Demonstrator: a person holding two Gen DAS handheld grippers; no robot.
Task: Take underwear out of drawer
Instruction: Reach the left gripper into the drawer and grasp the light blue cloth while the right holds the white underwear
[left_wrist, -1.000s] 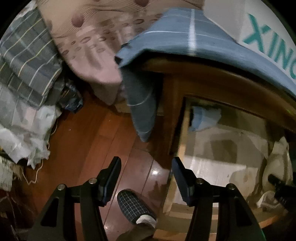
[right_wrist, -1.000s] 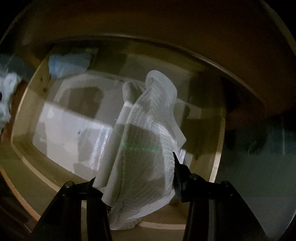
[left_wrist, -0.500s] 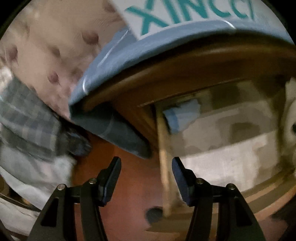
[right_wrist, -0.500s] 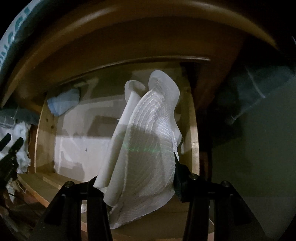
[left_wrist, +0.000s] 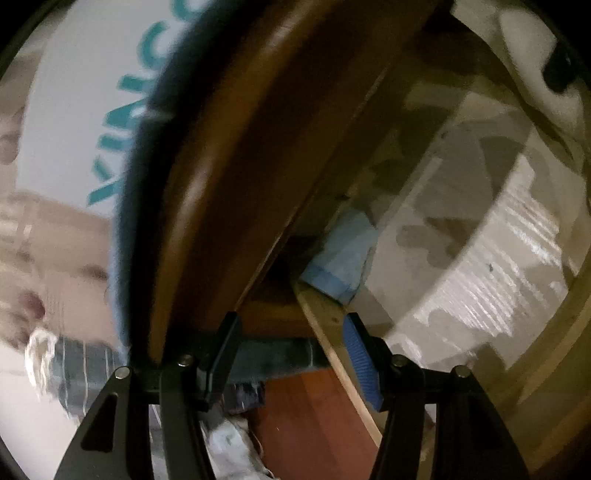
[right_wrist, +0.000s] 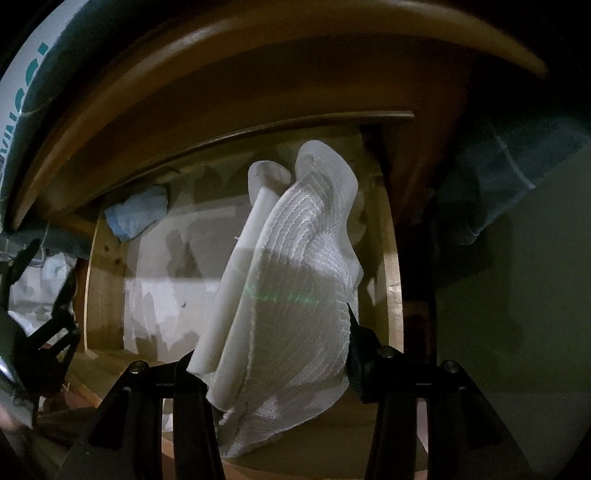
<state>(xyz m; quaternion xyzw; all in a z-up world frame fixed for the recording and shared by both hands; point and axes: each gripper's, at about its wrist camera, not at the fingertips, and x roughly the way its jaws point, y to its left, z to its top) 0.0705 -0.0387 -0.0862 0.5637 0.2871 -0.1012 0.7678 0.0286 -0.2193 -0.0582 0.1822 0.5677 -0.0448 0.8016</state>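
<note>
Your right gripper (right_wrist: 275, 354) fingers clamp the white underwear (right_wrist: 291, 280); its hanging folds may snag the drawer (right_wrist: 391, 295) edge. Left gripper (left_wrist: 291, 354) fingers stand apart, empty.

Home bedroom, lived-in. Evidence: dark wooden nightstand or dresser (right_wrist: 207, 107) with an open drawer (right_wrist: 107, 280), paper-lined, holding clothing. Blue checked cloth (right_wrist: 509, 177) draped over its top. Reddish wood plank floor (left_wrist: 310, 417). Heaped fabrics at left: plaid cloth (left_wrist: 83, 373), beige patterned bedding (left_wrist: 44, 258). Dim indoor light.
</note>
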